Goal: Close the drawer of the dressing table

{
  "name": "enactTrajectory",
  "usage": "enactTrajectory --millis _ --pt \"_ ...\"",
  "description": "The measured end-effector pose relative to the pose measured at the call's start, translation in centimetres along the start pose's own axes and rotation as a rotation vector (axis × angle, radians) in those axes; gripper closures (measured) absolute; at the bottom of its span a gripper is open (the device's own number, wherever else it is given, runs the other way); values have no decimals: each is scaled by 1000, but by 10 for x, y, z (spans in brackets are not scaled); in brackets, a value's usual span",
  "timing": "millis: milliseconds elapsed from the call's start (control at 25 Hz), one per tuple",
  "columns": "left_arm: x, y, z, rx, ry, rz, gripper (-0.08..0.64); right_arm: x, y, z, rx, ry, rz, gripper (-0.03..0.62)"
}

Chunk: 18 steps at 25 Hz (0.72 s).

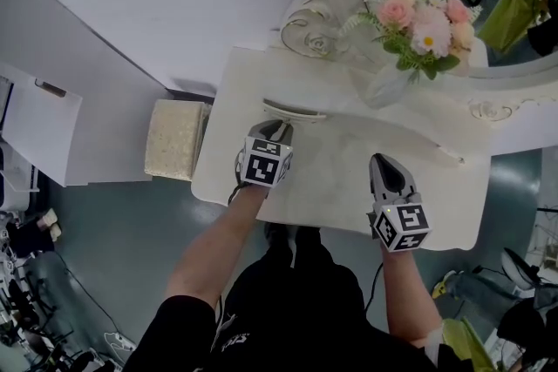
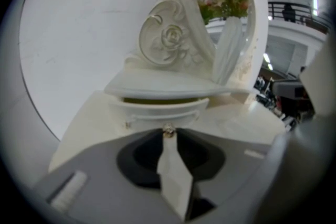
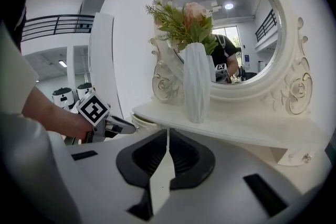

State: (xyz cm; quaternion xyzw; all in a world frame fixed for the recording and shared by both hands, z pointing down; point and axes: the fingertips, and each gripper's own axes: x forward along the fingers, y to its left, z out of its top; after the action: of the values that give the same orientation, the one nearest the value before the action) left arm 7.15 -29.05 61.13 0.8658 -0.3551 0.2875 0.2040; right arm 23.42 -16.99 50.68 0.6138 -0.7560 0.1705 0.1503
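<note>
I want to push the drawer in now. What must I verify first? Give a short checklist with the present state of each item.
1. The drawer needs closing: ok, it stands a little out under the shelf.
2. The left gripper is on the drawer knob: ok, its tips close on it.
3. The right gripper is out of the way: ok, shut, empty, apart from the drawer.
4. The vase is safe: ok, upright on the shelf, off to one side.
5. Nothing inside blocks the drawer: cannot tell, the inside is hidden.
</note>
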Motion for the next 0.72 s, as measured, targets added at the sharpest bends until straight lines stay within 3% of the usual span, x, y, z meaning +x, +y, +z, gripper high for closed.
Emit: enactTrajectory --millis 720 --pt "21 9 35 4 -58 12 499 6 -20 15 42 -2 -5 583"
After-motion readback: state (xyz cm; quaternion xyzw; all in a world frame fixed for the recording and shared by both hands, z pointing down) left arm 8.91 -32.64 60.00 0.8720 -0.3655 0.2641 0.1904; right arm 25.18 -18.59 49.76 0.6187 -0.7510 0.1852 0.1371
